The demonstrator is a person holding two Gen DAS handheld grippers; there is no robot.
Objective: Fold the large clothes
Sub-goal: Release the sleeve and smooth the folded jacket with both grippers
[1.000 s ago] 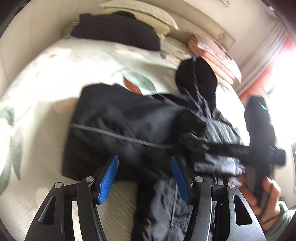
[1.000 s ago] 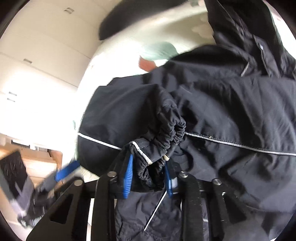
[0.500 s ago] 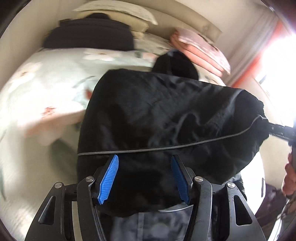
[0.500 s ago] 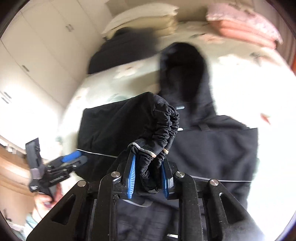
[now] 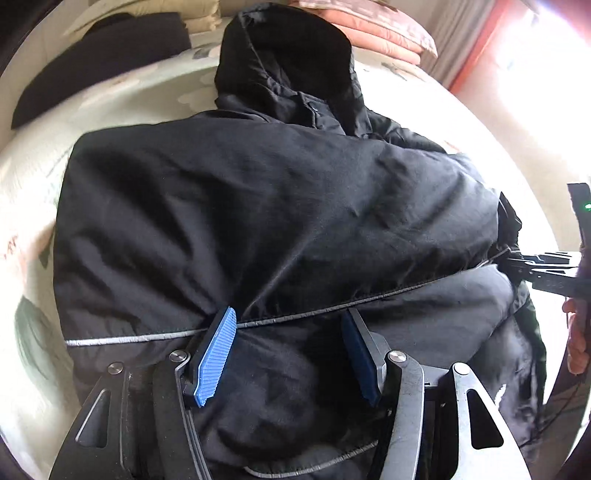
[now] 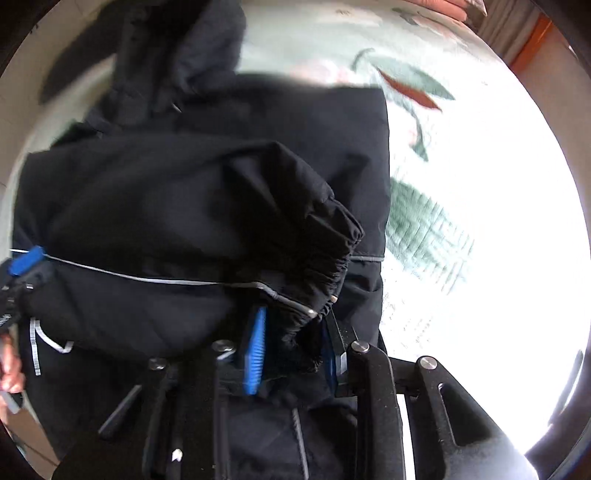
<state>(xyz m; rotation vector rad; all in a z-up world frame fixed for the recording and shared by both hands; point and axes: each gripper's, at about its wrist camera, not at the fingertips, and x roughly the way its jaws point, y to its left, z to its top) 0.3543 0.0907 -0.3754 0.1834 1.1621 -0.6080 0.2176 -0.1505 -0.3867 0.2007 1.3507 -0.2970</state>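
Jacket [image 5: 280, 206] lengthwise, hood [image 5: 288, 62] away toward pillows [image 5: 373, 33]; right gripper [image 6: 291, 343] clamping its cuff [image 6: 328, 266], left gripper [image 5: 288, 354] wide.

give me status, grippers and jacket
Left gripper open, over the jacket. Right gripper shut on cuff, sleeve folded across. Hood unfolded. Nothing in the way.

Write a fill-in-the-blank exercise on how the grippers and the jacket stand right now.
1. The right gripper is shut on the jacket's gathered ____.
2. The left gripper stands ____, its blue pads apart over the black jacket.
3. The jacket's ____ lies at the far end, toward the pink pillows.
4. The jacket lies on a ____ with a leaf print.

Missing words: cuff; open; hood; bed
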